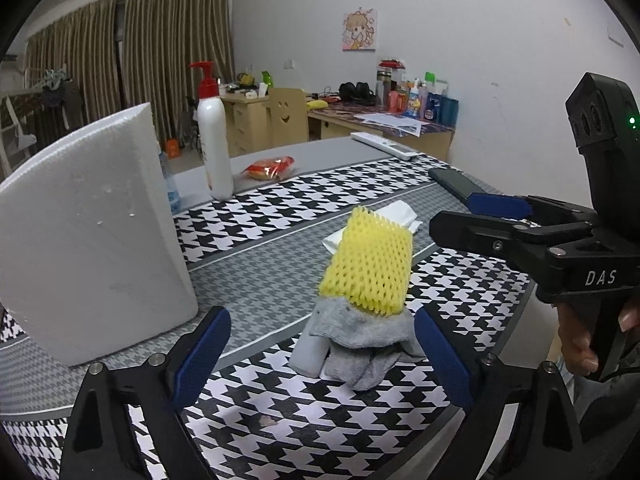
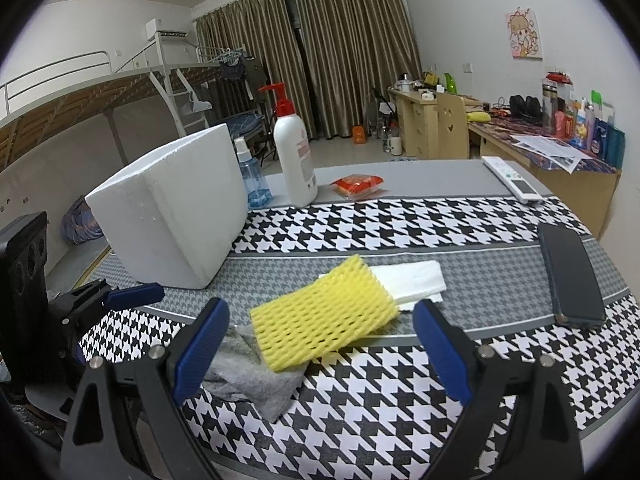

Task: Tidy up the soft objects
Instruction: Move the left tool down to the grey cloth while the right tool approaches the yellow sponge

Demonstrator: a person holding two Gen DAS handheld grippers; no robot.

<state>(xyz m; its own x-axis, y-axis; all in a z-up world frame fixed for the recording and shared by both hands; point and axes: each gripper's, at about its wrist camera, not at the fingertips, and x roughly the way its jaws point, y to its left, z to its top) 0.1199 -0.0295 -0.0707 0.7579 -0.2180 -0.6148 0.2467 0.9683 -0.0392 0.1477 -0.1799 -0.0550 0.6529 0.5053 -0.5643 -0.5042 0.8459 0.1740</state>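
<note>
A yellow foam net sleeve [image 1: 370,264] [image 2: 324,326] lies on the houndstooth table, one end resting on a crumpled grey cloth [image 1: 360,336] [image 2: 248,376] and the other over a folded white sheet [image 1: 396,216] [image 2: 412,280]. My left gripper [image 1: 320,314] is open just short of the grey cloth, its blue pads [image 1: 204,356] clear of it. My right gripper [image 2: 320,306] is open too, low over the near end of the net without pressing it. Each gripper shows in the other's view: the right one [image 1: 454,212] at right, the left one [image 2: 134,289] at left. A white foam box [image 1: 92,240] [image 2: 172,216] stands at left.
At the back stand a white pump bottle [image 2: 294,160], a blue spray bottle [image 2: 252,180], a red snack packet [image 2: 358,186] and a remote [image 2: 512,180]. A dark phone [image 2: 572,276] lies near the table's right edge. A hand [image 1: 580,344] holds the right gripper's handle.
</note>
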